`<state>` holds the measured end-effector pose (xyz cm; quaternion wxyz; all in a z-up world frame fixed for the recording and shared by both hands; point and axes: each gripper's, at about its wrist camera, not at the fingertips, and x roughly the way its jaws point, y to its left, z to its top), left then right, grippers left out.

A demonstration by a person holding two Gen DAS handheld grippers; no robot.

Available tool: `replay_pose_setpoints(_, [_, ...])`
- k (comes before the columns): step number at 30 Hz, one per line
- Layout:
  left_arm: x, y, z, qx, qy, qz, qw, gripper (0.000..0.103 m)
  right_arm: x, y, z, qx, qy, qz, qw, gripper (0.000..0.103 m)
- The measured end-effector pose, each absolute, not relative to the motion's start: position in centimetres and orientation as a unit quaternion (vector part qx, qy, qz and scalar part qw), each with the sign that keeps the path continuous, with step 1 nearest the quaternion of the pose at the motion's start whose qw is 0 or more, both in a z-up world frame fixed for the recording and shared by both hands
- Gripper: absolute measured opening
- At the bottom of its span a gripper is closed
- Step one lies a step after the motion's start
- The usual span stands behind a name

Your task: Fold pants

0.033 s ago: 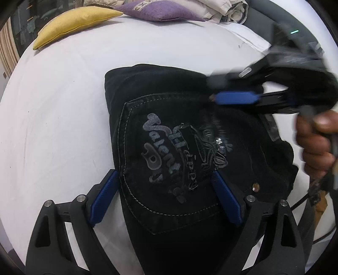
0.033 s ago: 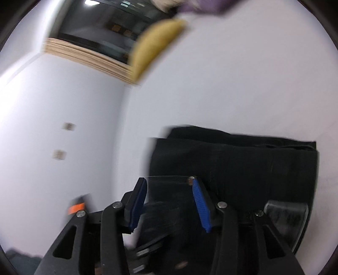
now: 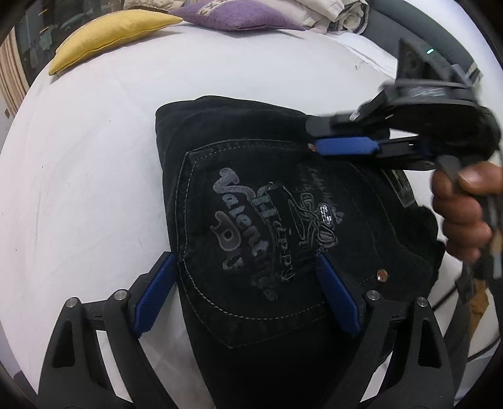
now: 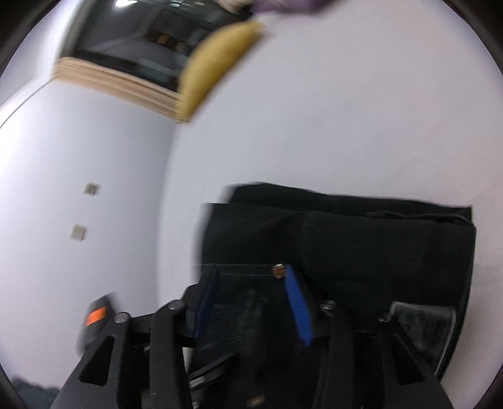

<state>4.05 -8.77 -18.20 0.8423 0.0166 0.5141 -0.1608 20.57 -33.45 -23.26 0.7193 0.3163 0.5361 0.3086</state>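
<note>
Black pants (image 3: pixel 283 239), folded bundle mid-bed (image 3: pixel 94 176), long axis running toward the pillow edge; left claw (image 3: pixel 248 299) spread wide astride near end; right claw (image 4: pixel 251 302) nearer far fold, parted over cloth, grasping nothing discernible.

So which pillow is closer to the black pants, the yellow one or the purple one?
The yellow pillow. It lies at the bed's far left, nearer the pants, while the purple pillow sits further back beside the crumpled beige bedding.
</note>
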Motion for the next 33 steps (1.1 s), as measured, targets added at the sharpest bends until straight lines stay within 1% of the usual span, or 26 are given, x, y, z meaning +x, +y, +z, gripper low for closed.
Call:
replay_pose_setpoints(1, [4.1,-8.9,-18.2,0.017,0.514,-0.160,0.842,0.091,20.7,-34.4,-23.7,0.335,0.532,0.295,0.720,0.000])
replay_pose_setpoints(2, [4.2,-8.9,-18.2,0.017,0.514,-0.160,0.842,0.091,20.6,-35.8,-23.6,0.359,0.517,0.280,0.725,0.000])
replay_pose_setpoints(4, [4.0,-9.6,-18.3,0.019,0.514,-0.159,0.842,0.092,19.8,-37.2,-22.7,0.364,0.497,0.263,0.742,0.002])
replay_pose_setpoints(5, [4.2,-9.8,-18.5,0.018,0.515,-0.159,0.842,0.092,19.1,-37.7,-21.8,0.360,0.487,0.263,0.751,0.008])
replay_pose_setpoints(6, [4.3,-9.8,-18.6,0.017,0.515,-0.158,0.842,0.092,18.1,-37.9,-20.8,0.357,0.478,0.274,0.754,0.026])
replay_pose_setpoints(8, [4.5,-9.9,-18.6,0.016,0.516,-0.157,0.842,0.092,16.0,-38.1,-19.5,0.358,0.461,0.305,0.752,0.050])
replay_pose_setpoints(10, [4.6,-10.1,-18.6,0.017,0.516,-0.156,0.842,0.092,13.4,-37.7,-19.0,0.351,0.450,0.343,0.746,0.059])
replay_pose_setpoints(11, [4.5,-10.3,-18.5,0.018,0.516,-0.155,0.842,0.092,12.4,-37.5,-19.5,0.336,0.461,0.346,0.745,0.067])
replay_pose_setpoints(12, [4.4,-10.5,-18.5,0.018,0.516,-0.155,0.842,0.092,11.8,-37.3,-20.4,0.318,0.482,0.329,0.747,0.072])
replay_pose_setpoints(13, [4.4,-10.5,-18.6,0.017,0.516,-0.155,0.842,0.092,11.3,-37.5,-21.8,0.309,0.503,0.309,0.746,0.069])
replay_pose_setpoints(15, [4.0,-10.4,-18.4,0.018,0.515,-0.156,0.843,0.092,10.2,-39.2,-23.7,0.345,0.494,0.302,0.739,0.043])
replay_pose_setpoints(16, [3.9,-10.3,-18.5,0.015,0.515,-0.159,0.842,0.092,9.7,-40.2,-24.0,0.363,0.491,0.294,0.735,0.038])
replay_pose_setpoints(17, [3.9,-10.1,-18.4,0.008,0.517,-0.162,0.841,0.092,9.0,-41.4,-24.1,0.377,0.484,0.279,0.739,0.036])
replay_pose_setpoints(19, [3.6,-9.1,-17.9,-0.010,0.518,-0.163,0.839,0.092,7.6,-43.1,-23.4,0.370,0.475,0.240,0.762,0.038])
replay_pose_setpoints(20, [3.3,-8.2,-17.1,-0.020,0.511,-0.157,0.845,0.092,6.8,-44.1,-23.1,0.364,0.476,0.217,0.770,0.052])
replay_pose_setpoints(21, [3.2,-7.6,-16.7,-0.025,0.505,-0.154,0.849,0.092,6.1,-44.9,-22.4,0.353,0.477,0.186,0.783,0.060])
replay_pose_setpoints(23, [3.3,-6.2,-16.0,-0.037,0.496,-0.145,0.855,0.092,5.5,-45.6,-21.3,0.355,0.461,0.191,0.791,0.062])
replay_pose_setpoints(25, [4.2,-5.0,-16.1,-0.060,0.500,-0.144,0.852,0.092,5.6,-45.7,-20.4,0.360,0.447,0.209,0.792,0.068])
replay_pose_setpoints(26, [4.6,-4.8,-16.2,-0.067,0.505,-0.144,0.849,0.092,6.1,-45.4,-20.2,0.358,0.447,0.213,0.791,0.073])
replay_pose_setpoints(28, [5.8,-4.6,-17.0,-0.082,0.517,-0.157,0.838,0.092,7.2,-44.8,-20.6,0.361,0.455,0.228,0.781,0.074])
replay_pose_setpoints(32, [7.0,-6.0,-18.8,-0.086,0.536,-0.205,0.815,0.092,10.4,-43.5,-23.8,0.351,0.509,0.224,0.754,0.074])
replay_pose_setpoints(33, [7.4,-6.4,-19.4,-0.082,0.545,-0.212,0.807,0.091,10.6,-43.3,-24.3,0.351,0.517,0.225,0.748,0.074])
